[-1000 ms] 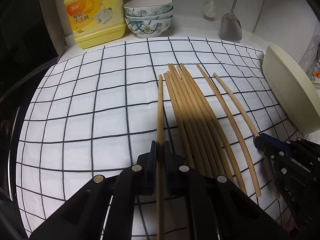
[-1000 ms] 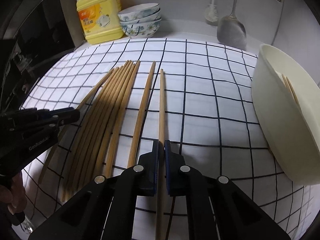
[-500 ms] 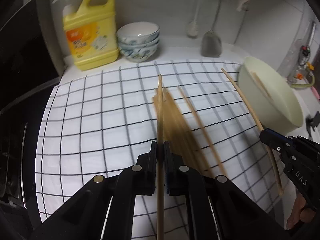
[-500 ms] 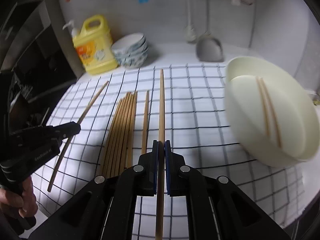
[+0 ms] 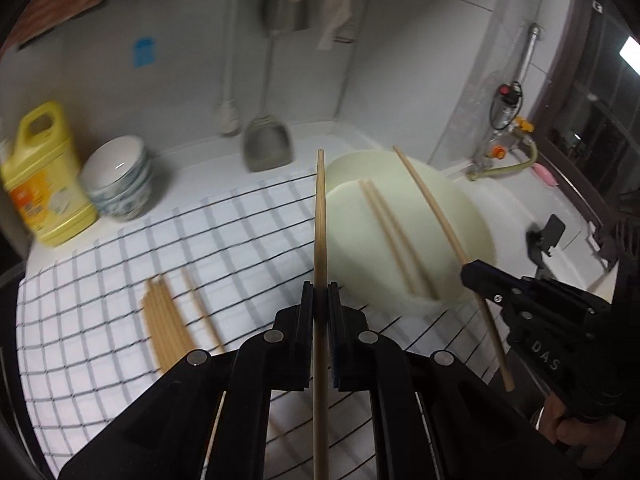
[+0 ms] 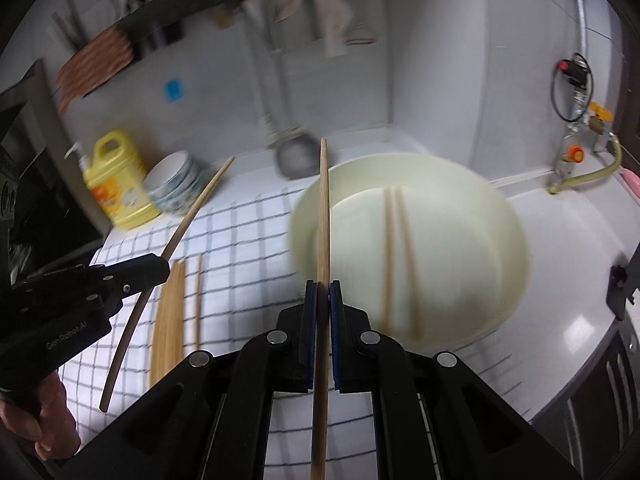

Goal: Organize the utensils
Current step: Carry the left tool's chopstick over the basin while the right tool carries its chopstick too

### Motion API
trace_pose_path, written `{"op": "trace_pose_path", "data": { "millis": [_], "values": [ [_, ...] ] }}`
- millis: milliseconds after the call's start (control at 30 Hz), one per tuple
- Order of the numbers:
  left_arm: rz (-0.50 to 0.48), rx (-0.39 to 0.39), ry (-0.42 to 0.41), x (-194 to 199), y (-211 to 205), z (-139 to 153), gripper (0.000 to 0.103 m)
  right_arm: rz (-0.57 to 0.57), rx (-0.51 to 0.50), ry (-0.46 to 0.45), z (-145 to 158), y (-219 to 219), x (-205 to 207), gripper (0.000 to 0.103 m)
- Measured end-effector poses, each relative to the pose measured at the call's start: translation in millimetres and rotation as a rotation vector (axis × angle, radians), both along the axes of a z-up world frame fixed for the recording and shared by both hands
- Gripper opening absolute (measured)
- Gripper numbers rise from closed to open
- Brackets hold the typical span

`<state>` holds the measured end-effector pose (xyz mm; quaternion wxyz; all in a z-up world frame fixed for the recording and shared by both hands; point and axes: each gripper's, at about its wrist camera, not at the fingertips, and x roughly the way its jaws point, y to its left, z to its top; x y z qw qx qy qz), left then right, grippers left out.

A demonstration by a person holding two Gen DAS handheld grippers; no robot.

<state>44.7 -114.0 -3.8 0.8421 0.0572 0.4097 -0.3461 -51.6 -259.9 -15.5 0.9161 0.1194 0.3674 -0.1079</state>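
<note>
My left gripper (image 5: 321, 295) is shut on a wooden chopstick (image 5: 320, 216), held in the air with its tip over the rim of the cream basin (image 5: 476, 216). My right gripper (image 6: 323, 292) is shut on another chopstick (image 6: 324, 208), also raised and pointing at the basin (image 6: 512, 240). Two chopsticks (image 6: 394, 256) lie inside the basin. Several more chopsticks (image 5: 164, 320) lie bunched on the checked cloth (image 5: 100, 320) at the left. Each gripper shows in the other's view: the right one (image 5: 472, 272) at the right edge, the left one (image 6: 160, 268) at the left edge.
A yellow detergent jug (image 5: 40, 184) and stacked patterned bowls (image 5: 120, 180) stand at the back left. A metal spatula (image 5: 266, 148) hangs on the back wall. A tap with a hose (image 5: 504, 160) is at the back right. A person's hand (image 6: 36, 420) holds the left tool.
Both grippers have lifted their chopsticks off the cloth and swung right toward the basin. The basin's inside, with two chopsticks, has come into view.
</note>
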Motion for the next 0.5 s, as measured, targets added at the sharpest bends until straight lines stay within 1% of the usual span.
{"op": "trace_pose_path", "data": {
  "millis": [100,233,367,500],
  "values": [
    [-0.021,-0.002,0.006,10,-36,3,0.007,-0.021,0.025,0.002,-1,-36,7,0.006],
    [-0.033,0.002,0.029,30,-82,-2,0.007,-0.041,0.054,0.002,-6,-76,19,0.006],
    [-0.013,0.002,0.060,53,-122,-13,0.007,-0.044,0.096,0.031,-25,-111,39,0.006],
    [-0.009,0.046,0.090,65,-156,-34,0.007,-0.042,0.130,0.072,-44,-132,53,0.006]
  ]
}}
